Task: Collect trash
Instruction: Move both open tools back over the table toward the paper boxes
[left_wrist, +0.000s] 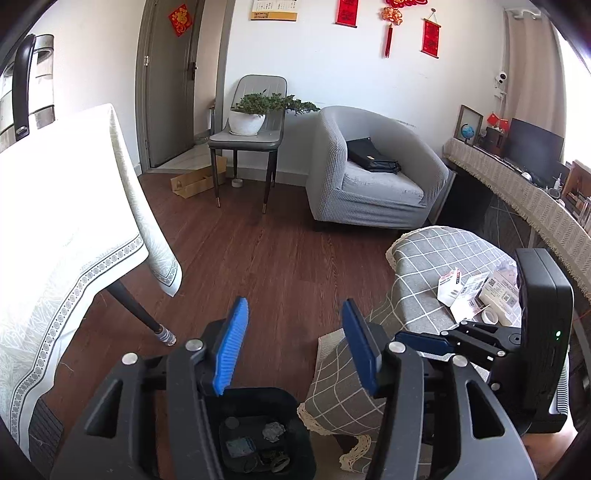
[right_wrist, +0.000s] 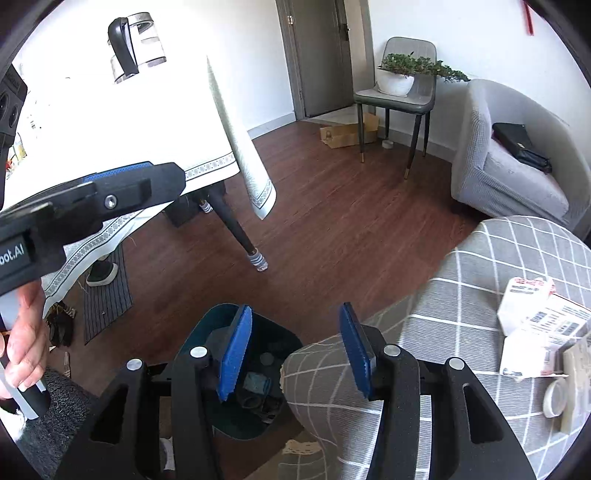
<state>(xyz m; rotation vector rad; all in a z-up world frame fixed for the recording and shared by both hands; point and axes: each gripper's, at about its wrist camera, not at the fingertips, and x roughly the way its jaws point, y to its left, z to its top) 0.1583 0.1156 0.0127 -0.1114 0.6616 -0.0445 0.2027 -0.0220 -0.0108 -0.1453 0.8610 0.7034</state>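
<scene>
A dark bin stands on the wood floor beside the low table, which has a grey checked cloth. Crumpled scraps lie inside the bin. My left gripper hangs above the bin, open, with nothing between its blue pads. My right gripper is also open and empty, over the bin and the table's edge. On the table lie white cardboard boxes and papers and a tape roll. A hand holds the left gripper's handle at the left of the right wrist view.
A big table with a white cloth and a kettle is at the left; its dark leg stands near the bin. Beyond are a grey armchair, a chair with a potted plant and flat cardboard. A shoe lies under the big table.
</scene>
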